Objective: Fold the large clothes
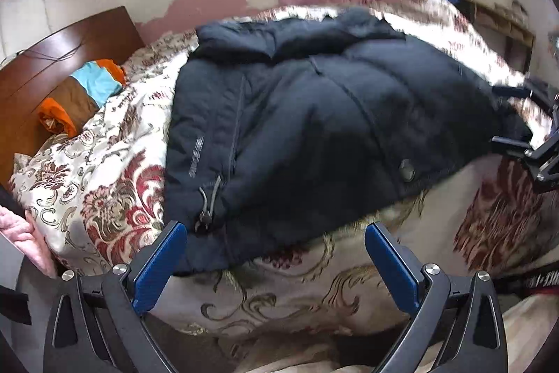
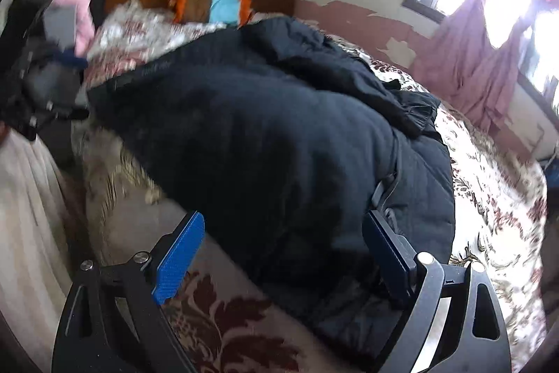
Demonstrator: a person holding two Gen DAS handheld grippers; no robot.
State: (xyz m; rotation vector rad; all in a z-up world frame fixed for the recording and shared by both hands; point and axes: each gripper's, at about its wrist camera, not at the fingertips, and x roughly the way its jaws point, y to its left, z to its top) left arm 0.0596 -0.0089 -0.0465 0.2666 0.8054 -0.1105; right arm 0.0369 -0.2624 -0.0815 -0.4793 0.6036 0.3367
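My left gripper point(image 1: 276, 254) and right gripper point(image 2: 283, 250) gape wide, empty, at puffer jacket point(image 1: 314, 114) hem. Risk: slippery padding bunches, pinching floral bedspread point(image 1: 104, 184) too.

text: small pale print on dark jacket point(image 1: 196, 157) | too blurred to read | other signs: none

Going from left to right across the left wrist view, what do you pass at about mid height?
Brown wooden headboard → orange, brown and blue striped pillow → cream and red floral bedspread → dark navy padded jacket → right gripper at the edge.
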